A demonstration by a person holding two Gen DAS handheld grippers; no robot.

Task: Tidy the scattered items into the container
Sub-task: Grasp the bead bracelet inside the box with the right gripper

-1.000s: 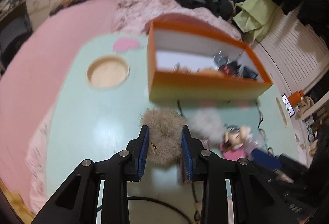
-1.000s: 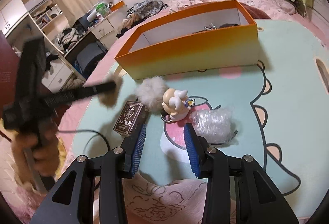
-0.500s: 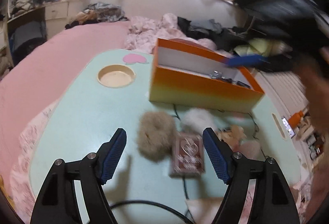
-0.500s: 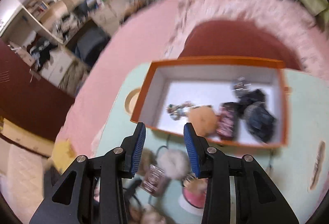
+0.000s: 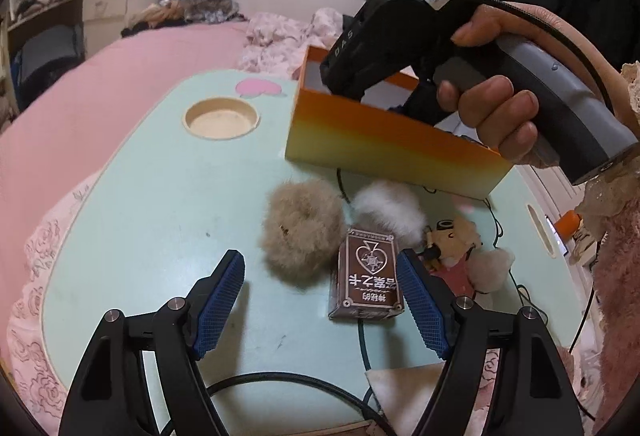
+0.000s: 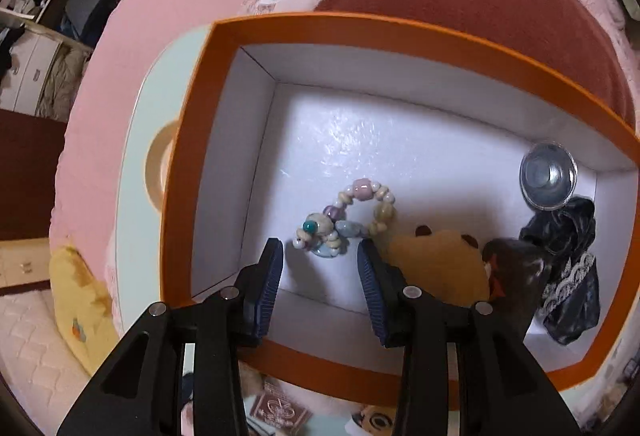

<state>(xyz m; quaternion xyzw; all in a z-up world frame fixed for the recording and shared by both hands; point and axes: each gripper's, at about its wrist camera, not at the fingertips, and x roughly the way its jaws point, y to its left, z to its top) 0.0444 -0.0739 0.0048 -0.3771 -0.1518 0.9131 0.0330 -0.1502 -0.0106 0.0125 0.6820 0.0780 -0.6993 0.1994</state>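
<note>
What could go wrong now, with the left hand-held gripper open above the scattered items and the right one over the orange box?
1. The brown card box, tan fluffy scrunchie and white fluffy scrunchie lie close together between the pads of the open left hand-held gripper; closing may catch two items or push one away.
2. A black cable runs under the card box and could drag along.
3. The right hand-held gripper hangs low in the orange box, near the bead bracelet.
</note>
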